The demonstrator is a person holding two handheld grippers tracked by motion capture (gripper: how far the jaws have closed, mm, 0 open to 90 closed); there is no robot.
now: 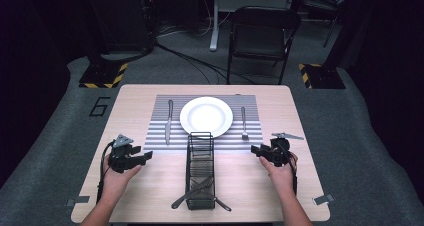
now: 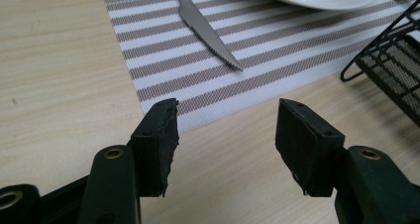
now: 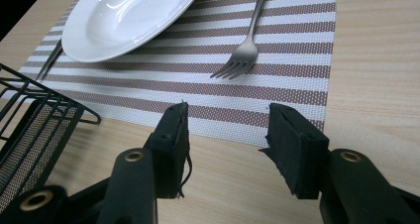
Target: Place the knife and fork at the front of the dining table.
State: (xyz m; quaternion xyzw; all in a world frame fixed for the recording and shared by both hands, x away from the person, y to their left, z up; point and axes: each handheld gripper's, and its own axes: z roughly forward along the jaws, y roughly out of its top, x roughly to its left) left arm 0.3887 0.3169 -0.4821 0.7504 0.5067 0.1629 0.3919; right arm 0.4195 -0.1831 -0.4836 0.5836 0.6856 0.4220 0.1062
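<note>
A "6" (image 1: 100, 106) is marked on the floor left of the counter (image 1: 130, 186). The left tongs (image 1: 148, 156) are held wide and empty near the mat's (image 1: 250, 106) corner, short of the knife (image 1: 169, 121). The right tongs (image 1: 253, 149) are likewise spread, empty, near the fork (image 1: 244, 123). The plate (image 1: 206, 116) sits between the two. In the rack (image 1: 200, 171), cutlery is seen through mesh, hard to make out.

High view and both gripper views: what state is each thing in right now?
Left gripper: open, empty.
Right gripper: open, empty.
Plate: empty, on the mat.
Knife: flat, left of plate.
Fork: flat, right of plate.
Basket: lying down, cutlery at its near end.
</note>
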